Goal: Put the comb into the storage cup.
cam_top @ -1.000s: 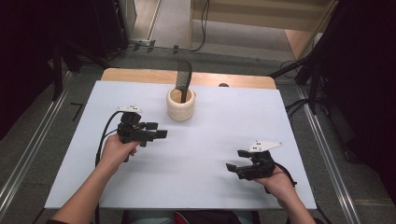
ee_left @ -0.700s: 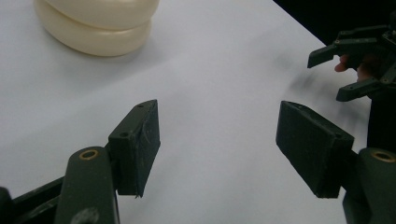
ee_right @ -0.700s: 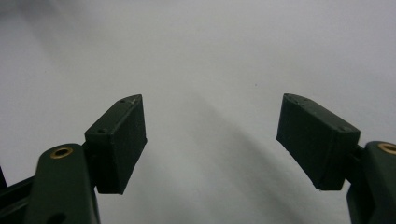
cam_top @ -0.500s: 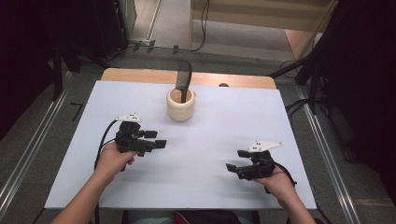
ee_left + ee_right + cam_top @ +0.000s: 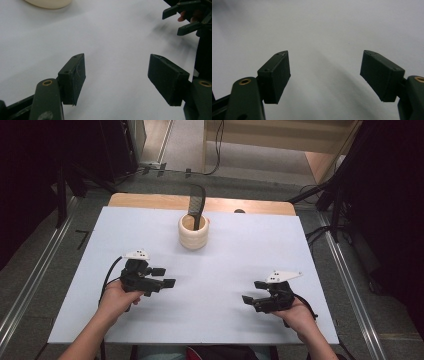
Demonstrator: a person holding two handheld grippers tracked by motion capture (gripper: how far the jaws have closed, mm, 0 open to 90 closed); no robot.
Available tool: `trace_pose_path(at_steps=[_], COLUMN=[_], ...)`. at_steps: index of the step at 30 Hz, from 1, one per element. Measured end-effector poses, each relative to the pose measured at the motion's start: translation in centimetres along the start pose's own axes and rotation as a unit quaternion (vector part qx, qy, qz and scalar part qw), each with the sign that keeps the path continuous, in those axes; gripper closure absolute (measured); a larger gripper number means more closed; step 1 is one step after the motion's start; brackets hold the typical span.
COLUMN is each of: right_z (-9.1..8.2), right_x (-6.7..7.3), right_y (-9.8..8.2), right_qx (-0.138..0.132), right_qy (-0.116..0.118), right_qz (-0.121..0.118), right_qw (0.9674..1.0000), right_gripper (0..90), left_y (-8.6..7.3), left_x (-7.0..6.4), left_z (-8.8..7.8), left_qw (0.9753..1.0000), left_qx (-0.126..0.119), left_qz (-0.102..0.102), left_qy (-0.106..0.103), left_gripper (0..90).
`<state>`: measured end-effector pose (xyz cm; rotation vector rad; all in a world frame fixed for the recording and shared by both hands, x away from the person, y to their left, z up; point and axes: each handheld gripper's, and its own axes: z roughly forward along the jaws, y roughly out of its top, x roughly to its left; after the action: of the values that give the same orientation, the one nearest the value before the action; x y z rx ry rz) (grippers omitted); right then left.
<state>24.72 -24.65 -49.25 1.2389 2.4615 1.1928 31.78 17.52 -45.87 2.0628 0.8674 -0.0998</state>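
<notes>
While apart, cup (image 5: 193, 232) beyond left tool (image 5: 164, 277)

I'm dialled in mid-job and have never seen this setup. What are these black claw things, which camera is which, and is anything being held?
No robot arm here: a person holds a hand-held two-jaw tool in each hand. The high view looks down on the white table from above the person's side. There the left gripper is at the left and the right gripper at the right.

The other two pictures come from cameras riding on the tools, looking along their black jaws. In both, the jaws stand apart over bare table with nothing between them, so nothing is held.

On the table stands a cream cup near the far edge, with a dark flat tool standing in it. The left gripper view catches the cup's edge and the right gripper farther off.
</notes>
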Motion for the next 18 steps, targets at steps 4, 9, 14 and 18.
trace_pose_path(at_steps=[4,9,14,18], right_z=[0.0,0.0,0.0,0.0], right_x=[0.0,0.0,0.0,0.0], right_y=[0.0,0.0,0.0,0.0], right_qx=[0.001,0.001,0.002,0.003], right_qy=[-0.001,-0.002,-0.002,-0.001], right_qz=[-0.001,-0.003,-0.003,-0.004], right_qw=[1.0,1.0,1.0,1.0], right_gripper=[22.2,22.2,22.2,22.2], left_y=[-0.4,-0.9,-1.3,-1.8], left_x=[-0.1,-0.2,-0.4,-0.7], left_z=[-0.3,-0.6,-1.0,-1.5], left_qw=[1.0,1.0,0.9999,0.9996], left_qx=[0.002,0.006,0.008,0.012], left_qz=[-0.003,0.0,0.003,0.01], left_qy=[0.003,0.005,0.013,0.024], left_gripper=[31.2,31.2,31.2,31.2])
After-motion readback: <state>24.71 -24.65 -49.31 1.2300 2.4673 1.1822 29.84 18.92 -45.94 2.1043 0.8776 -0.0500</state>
